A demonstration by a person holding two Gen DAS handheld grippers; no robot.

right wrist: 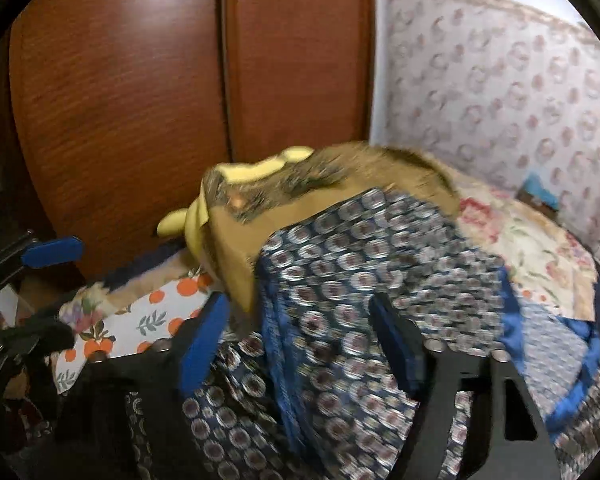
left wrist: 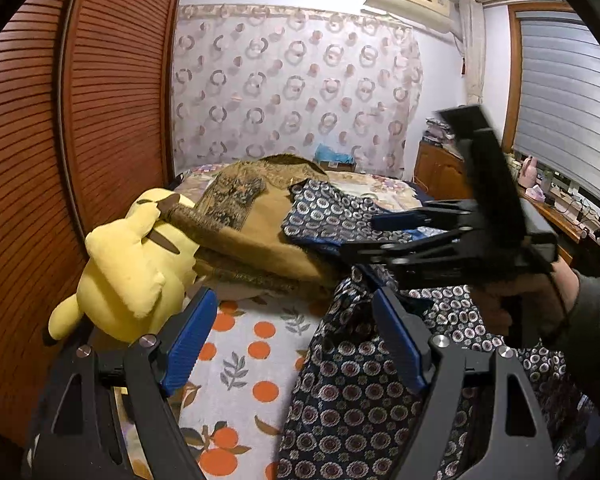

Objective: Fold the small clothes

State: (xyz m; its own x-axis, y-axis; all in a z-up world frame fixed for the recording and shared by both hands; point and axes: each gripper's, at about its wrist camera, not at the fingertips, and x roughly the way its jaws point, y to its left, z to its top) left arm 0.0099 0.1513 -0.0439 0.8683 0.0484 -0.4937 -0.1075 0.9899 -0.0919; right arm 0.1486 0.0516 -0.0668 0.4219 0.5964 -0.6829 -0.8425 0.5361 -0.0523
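On the bed, over the sheet with orange fruits [left wrist: 236, 344], lies the small garment I must fold: a dark blue cloth with a round medallion pattern [left wrist: 352, 380]. From the left wrist view it is rumpled, with one part hanging down near me and another part spread further back, against a brown patterned blanket [left wrist: 256, 216]. I see no clean edge or flat rectangle anywhere, so I judge that the folding is at its beginning or, at most, in the first fold. Almost everything is left to do.

My left gripper [left wrist: 292, 340] is wide apart and holds nothing. Its right blue pad [left wrist: 396, 344] is close to the edge of the cloth, maybe touching it, but the cloth is not between the two pads.

My right gripper [right wrist: 300, 344] is also spread wide in its own view, above the blue cloth [right wrist: 360, 248], and I see no fabric pinched in it. This picture is blurred, so the fine detail there is uncertain. In the left view the right gripper [left wrist: 364, 236] shows from the side above the garment, where I cannot judge its opening well.

A yellow plush toy [left wrist: 136, 276] lies at the left, just beside the brown blanket and near the wooden wardrobe doors [left wrist: 80, 120]. It is apart from the garment.

What remains, in my judgement: take two corners, lay the cloth flat, then fold it.
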